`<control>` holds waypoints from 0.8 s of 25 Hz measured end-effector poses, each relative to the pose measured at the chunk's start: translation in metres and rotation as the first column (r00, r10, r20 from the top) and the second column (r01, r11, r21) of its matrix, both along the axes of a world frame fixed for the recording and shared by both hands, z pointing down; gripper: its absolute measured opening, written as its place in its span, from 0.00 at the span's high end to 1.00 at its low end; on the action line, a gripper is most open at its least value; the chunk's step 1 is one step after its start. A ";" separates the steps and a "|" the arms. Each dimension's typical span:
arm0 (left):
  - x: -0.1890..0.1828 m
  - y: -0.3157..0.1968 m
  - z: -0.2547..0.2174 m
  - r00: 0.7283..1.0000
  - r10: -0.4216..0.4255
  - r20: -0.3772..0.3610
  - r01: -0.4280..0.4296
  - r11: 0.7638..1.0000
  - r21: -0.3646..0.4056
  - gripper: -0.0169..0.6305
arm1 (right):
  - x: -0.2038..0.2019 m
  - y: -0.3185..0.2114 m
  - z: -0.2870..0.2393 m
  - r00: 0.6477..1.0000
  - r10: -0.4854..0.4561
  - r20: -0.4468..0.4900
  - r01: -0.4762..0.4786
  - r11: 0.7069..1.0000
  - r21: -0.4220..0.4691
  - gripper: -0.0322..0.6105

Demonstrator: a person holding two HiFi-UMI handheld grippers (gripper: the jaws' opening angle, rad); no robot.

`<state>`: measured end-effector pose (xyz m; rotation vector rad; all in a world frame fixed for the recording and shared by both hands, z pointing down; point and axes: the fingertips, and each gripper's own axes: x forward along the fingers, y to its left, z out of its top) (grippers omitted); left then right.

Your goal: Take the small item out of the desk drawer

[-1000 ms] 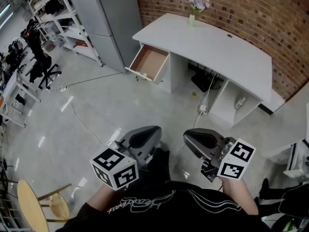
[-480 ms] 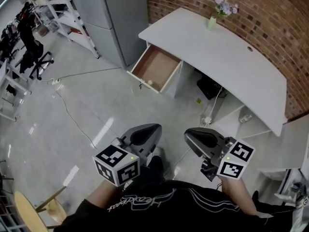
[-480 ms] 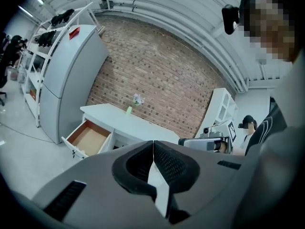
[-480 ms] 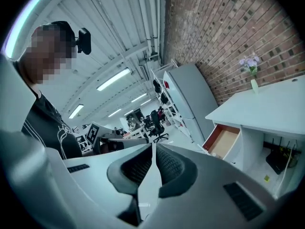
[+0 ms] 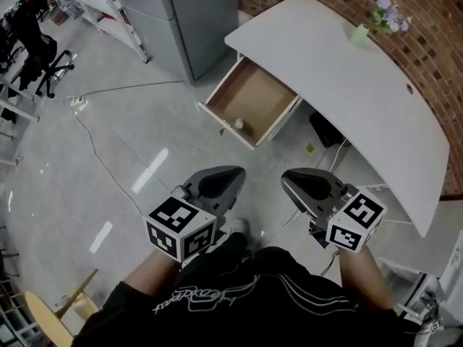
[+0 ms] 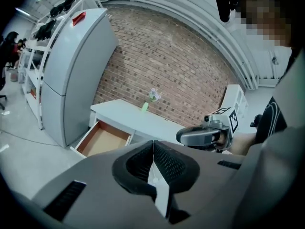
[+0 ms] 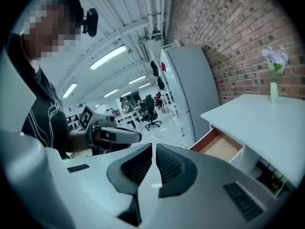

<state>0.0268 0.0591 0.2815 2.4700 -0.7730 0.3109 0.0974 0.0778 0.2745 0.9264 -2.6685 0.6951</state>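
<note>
Your small item [image 5: 238, 123] looks pale and roundish near the front edge of the open drawer [image 5: 257, 95], while your left gripper [image 6: 153, 145] and right gripper [image 7: 153, 150] have fingers closed, empty.

A red brick wall [image 5: 434, 35] runs behind a white curved desk [image 5: 347, 85], which carries a small green vase [image 5: 359, 35] of pale purple flowers. Left of the desk stands a tall grey cabinet [image 5: 199, 13], and beyond it a white shelf rack [image 5: 98, 6]. The floor [image 5: 87, 194] is pale, glossy grey with streaks of reflected light. A thin cable [image 5: 105, 157] trails across it from a power strip [image 5: 78, 103]. A black office chair [image 5: 40, 53] sits at the far left, and a round wooden chair [image 5: 45, 315] is in the bottom corner. Long strip lights [image 7: 108, 56] run along the white ceiling.
</note>
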 end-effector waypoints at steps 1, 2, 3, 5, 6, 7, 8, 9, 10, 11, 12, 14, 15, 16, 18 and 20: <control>-0.003 -0.010 0.007 1.000 -0.006 0.008 0.006 1.000 -0.003 0.94 | -0.002 -0.012 0.007 0.999 -0.013 -0.040 0.014 1.000 0.015 0.87; -0.005 -0.019 0.014 1.000 -0.012 0.012 0.012 1.000 -0.009 0.94 | -0.005 -0.023 0.014 0.997 -0.024 -0.068 0.026 0.999 0.025 0.87; -0.008 -0.026 0.020 1.000 -0.017 0.015 0.017 1.000 -0.015 0.94 | -0.007 -0.033 0.020 0.996 -0.031 -0.088 0.034 0.999 0.032 0.87; -0.012 -0.040 0.031 0.999 -0.027 0.022 0.027 0.999 -0.018 0.94 | -0.010 -0.052 0.036 0.993 -0.032 -0.116 0.037 0.998 0.040 0.87; -0.014 -0.047 0.037 0.999 -0.035 0.024 0.035 0.999 -0.018 0.94 | -0.011 -0.061 0.044 0.991 -0.033 -0.127 0.039 0.998 0.042 0.87; -0.016 -0.054 0.043 0.999 -0.045 0.024 0.045 0.999 -0.020 0.94 | -0.012 -0.069 0.053 0.990 -0.039 -0.138 0.045 0.998 0.041 0.87; -0.017 -0.060 0.049 0.998 -0.056 0.022 0.057 0.998 -0.026 0.94 | -0.014 -0.077 0.062 0.987 -0.049 -0.152 0.055 0.998 0.037 0.87; -0.019 -0.066 0.055 0.998 -0.068 0.020 0.068 0.997 -0.035 0.94 | -0.015 -0.084 0.071 0.984 -0.061 -0.165 0.067 0.997 0.030 0.87; -0.019 -0.071 0.060 0.997 -0.077 0.019 0.077 0.996 -0.044 0.94 | -0.016 -0.092 0.080 0.982 -0.073 -0.176 0.078 0.997 0.021 0.87; -0.020 -0.077 0.066 0.996 -0.083 0.023 0.084 0.995 -0.049 0.94 | -0.017 -0.101 0.090 0.980 -0.082 -0.183 0.085 0.996 0.010 0.87; -0.021 -0.082 0.072 0.996 -0.087 0.030 0.088 0.995 -0.051 0.94 | -0.018 -0.109 0.099 0.979 -0.091 -0.185 0.092 0.996 -0.002 0.87; -0.024 -0.092 0.084 0.994 -0.090 0.055 0.092 0.995 -0.046 0.94 | -0.020 -0.128 0.120 0.975 -0.116 -0.190 0.114 0.993 -0.025 0.87; -0.026 -0.098 0.090 0.994 -0.090 0.069 0.093 0.995 -0.046 0.94 | -0.021 -0.138 0.131 0.971 -0.132 -0.199 0.128 0.991 -0.032 0.87; -0.027 -0.105 0.096 0.993 -0.090 0.081 0.094 0.994 -0.048 0.94 | -0.023 -0.150 0.143 0.966 -0.149 -0.212 0.144 0.989 -0.038 0.86; -0.030 -0.120 0.110 0.991 -0.093 0.099 0.100 0.993 -0.067 0.94 | -0.025 -0.172 0.167 0.950 -0.185 -0.251 0.180 0.983 -0.044 0.86; -0.033 -0.135 0.123 0.989 -0.102 0.107 0.112 0.989 -0.091 0.94 | -0.026 -0.193 0.191 0.924 -0.226 -0.308 0.221 0.974 -0.051 0.86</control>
